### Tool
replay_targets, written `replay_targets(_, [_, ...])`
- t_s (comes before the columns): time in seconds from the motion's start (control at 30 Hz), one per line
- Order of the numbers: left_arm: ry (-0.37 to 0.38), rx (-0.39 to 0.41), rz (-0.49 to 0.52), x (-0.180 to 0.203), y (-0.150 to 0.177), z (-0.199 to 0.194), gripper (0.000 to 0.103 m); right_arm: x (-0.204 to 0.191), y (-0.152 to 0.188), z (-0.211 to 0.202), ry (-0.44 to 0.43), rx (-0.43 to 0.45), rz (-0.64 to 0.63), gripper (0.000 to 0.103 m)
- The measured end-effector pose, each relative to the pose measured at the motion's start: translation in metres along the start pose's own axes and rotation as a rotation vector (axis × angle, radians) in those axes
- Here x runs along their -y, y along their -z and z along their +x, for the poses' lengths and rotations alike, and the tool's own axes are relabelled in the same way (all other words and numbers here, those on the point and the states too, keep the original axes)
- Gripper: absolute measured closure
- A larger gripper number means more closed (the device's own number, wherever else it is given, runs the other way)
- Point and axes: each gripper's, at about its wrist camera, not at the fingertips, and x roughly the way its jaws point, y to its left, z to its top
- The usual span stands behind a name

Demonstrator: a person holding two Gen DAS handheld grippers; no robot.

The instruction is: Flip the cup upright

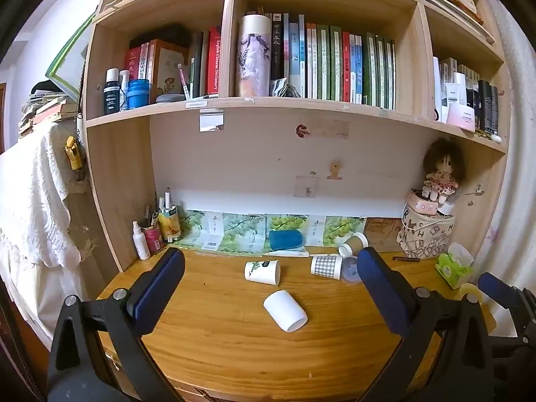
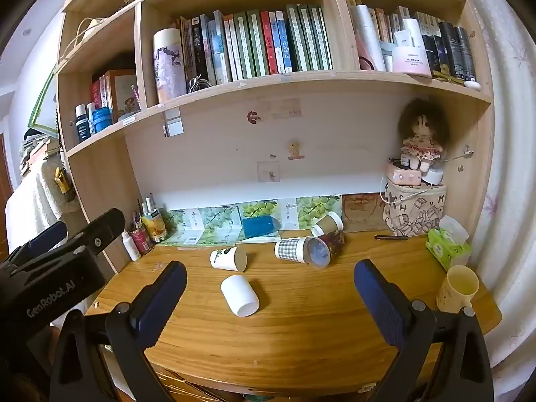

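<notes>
A plain white cup (image 1: 285, 310) lies on its side mid-desk; it also shows in the right wrist view (image 2: 240, 295). Behind it lie a white leaf-print cup (image 1: 262, 271) (image 2: 228, 258), a grey checked cup (image 1: 326, 266) (image 2: 292, 249), a blue-patterned cup (image 2: 318, 252), a dark floral cup (image 2: 336, 240) and a brown cup (image 1: 353, 244) (image 2: 327, 223). A yellow cup (image 2: 457, 288) stands upright at the right. My left gripper (image 1: 269, 274) is open and empty above the desk's front. My right gripper (image 2: 270, 281) is open and empty too.
The wooden desk (image 2: 301, 331) sits under bookshelves. A blue case (image 1: 285, 239), a pen holder and bottles (image 1: 150, 232), a printed fabric bin (image 2: 415, 211) with a doll, a pen (image 2: 391, 237) and a green tissue pack (image 2: 447, 246) line the back and right.
</notes>
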Motion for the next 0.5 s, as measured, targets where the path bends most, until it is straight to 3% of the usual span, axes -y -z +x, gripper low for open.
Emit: replay_targets(0.5, [0.063,0.004,-0.007,-0.012,-0.003,0.005,0.000,-0.002,-0.005,0.003,0.010,0.004,-0.006,0.002])
